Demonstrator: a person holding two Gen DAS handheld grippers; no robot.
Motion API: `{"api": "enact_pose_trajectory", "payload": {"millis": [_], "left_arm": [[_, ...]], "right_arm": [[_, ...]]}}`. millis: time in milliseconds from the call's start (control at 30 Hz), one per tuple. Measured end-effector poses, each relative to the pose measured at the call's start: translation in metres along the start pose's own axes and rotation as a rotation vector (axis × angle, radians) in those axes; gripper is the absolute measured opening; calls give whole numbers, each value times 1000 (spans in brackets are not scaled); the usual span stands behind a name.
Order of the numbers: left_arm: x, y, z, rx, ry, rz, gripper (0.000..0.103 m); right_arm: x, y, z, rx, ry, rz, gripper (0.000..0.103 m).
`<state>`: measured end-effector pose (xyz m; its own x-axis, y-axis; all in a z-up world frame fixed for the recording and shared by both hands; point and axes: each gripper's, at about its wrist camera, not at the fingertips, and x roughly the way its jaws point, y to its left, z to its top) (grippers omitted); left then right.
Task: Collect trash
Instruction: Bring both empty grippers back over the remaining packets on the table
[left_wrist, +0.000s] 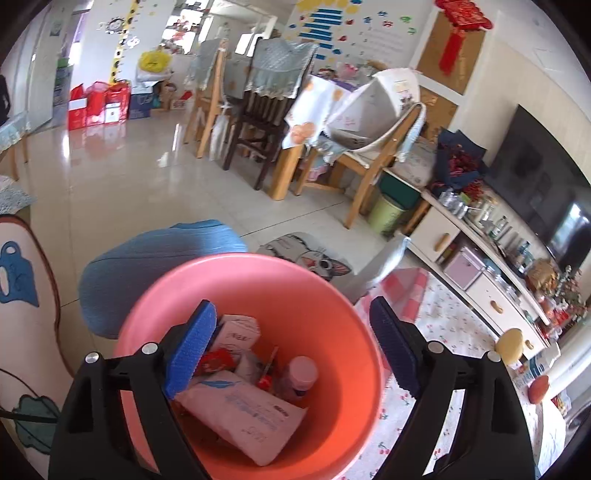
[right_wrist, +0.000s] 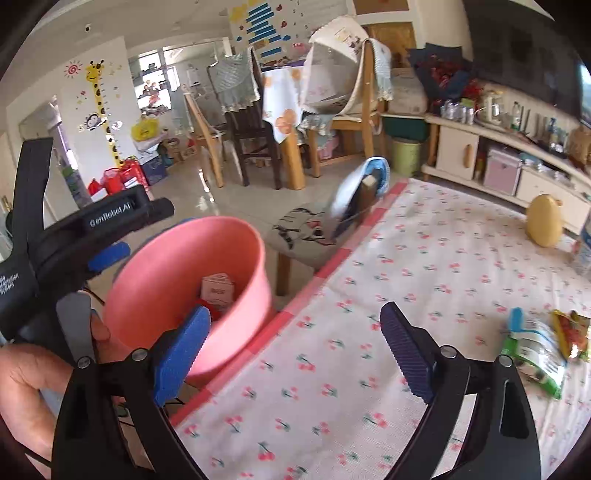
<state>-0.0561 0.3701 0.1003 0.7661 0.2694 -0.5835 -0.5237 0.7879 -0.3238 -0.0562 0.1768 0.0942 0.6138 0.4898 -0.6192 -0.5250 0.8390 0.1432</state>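
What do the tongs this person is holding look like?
Both tongs have black plastic frames with silver screws and ribbed blue pads on the fingers. In the right wrist view, the left tongs carry white "GenRobot.AI" lettering on the black body and a grey trigger under a bare hand; no sleeve shows.

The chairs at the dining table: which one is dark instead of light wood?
The dark brown chair with the pale lace-edged cover over its back; the chairs beside it have light wooden frames.

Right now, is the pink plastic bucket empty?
No. The pink plastic bucket holds a white packet, a small bottle and wrappers.
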Motion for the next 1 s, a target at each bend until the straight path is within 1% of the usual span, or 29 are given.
{"api": "enact_pose_trajectory", "payload": {"millis": [167,300,433,500,633,900,1000], "left_arm": [[-4,-24,-12,78,-4,-38,87],[-11,-46,-21,148,10,-96,87],[-20,-64,-32,213,12,-124,87],[-24,-71,-37,232,9,-135,87],[-34,-88,-48,251,7,-183,87],[-50,-120,-74,353,-7,-216,87],[-53,-130,-81,385,-12,-215,91]], "right_arm": [[-24,-19,-11,-21,-44,-79,94],[-43,-29,-21,-51,-74,-132,95],[-64,-38,-33,-79,-102,-179,97],[-76,-42,-39,-102,-119,-211,98],[-102,-47,-52,-136,-172,-284,98],[-129,-75,-78,-105,-193,-350,98],[-137,-84,-85,-80,-199,-363,98]]}}
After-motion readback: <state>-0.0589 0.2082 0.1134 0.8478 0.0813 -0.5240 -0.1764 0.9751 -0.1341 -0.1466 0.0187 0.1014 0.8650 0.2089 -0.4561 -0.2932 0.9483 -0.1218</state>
